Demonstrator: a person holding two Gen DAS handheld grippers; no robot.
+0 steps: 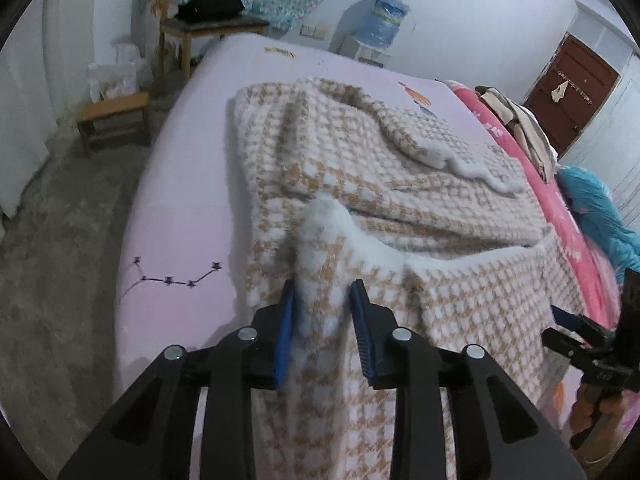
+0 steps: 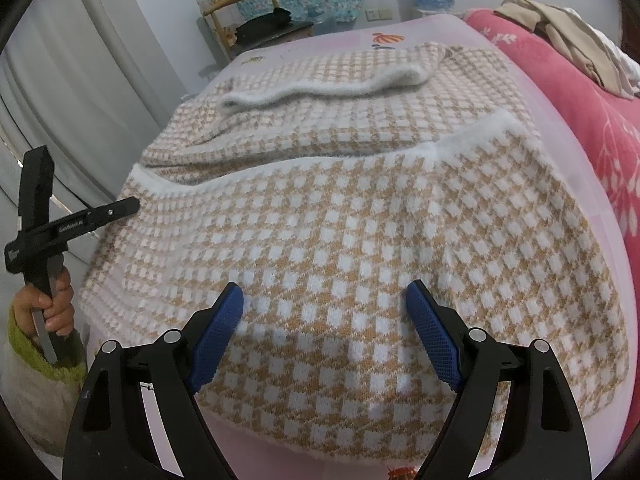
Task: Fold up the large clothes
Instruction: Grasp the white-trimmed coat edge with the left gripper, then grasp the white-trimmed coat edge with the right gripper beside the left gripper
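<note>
A large tan-and-white houndstooth knit sweater (image 1: 400, 184) (image 2: 340, 208) with fuzzy white trim lies partly folded on a pink bed sheet (image 1: 180, 200). My left gripper (image 1: 323, 286) is at its left edge, shut on a raised ridge of the knit and white trim that stands up between the blue pads. My right gripper (image 2: 324, 286) hovers open over the near part of the sweater with nothing between its fingers. It also shows at the right edge of the left wrist view, right gripper (image 1: 576, 328). A hand (image 2: 56, 304) in a green sleeve holds the left gripper's handle (image 2: 36, 216).
A pink flowered blanket (image 2: 600, 128) with beige clothes (image 2: 568, 32) on it runs along the bed's right side, next to a blue garment (image 1: 596, 208). Left of the bed are a wooden stool (image 1: 116, 120) and a chair (image 1: 208, 20). A water dispenser (image 1: 380, 20) and a brown door (image 1: 572, 92) stand beyond.
</note>
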